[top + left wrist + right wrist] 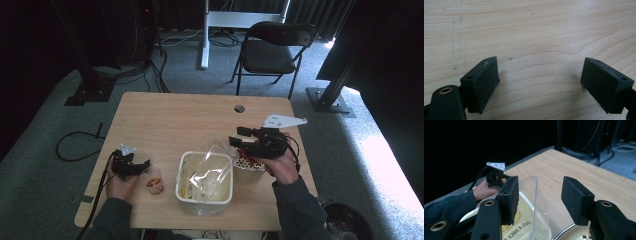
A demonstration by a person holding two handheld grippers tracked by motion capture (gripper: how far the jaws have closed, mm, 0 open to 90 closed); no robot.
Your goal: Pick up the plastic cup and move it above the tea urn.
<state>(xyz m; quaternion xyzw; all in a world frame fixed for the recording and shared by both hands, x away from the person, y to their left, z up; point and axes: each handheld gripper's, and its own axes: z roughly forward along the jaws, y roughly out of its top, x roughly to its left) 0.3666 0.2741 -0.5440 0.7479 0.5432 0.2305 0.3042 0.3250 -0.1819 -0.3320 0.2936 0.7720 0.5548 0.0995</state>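
Hovering at right of centre in the high view with jaws spread and empty, your right gripper (239,136) is risking a knock against the raised clear lid (214,165) of the cream container (205,196), tipping it toward the patterned bowl (247,161).

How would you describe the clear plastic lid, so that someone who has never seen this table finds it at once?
Start at the wooden table and go to its near edge, to the cream square tub in the middle. The clear plastic lid leans open on that tub. Unlike the small cup to its left and the patterned bowl to its right, you can see straight through it.
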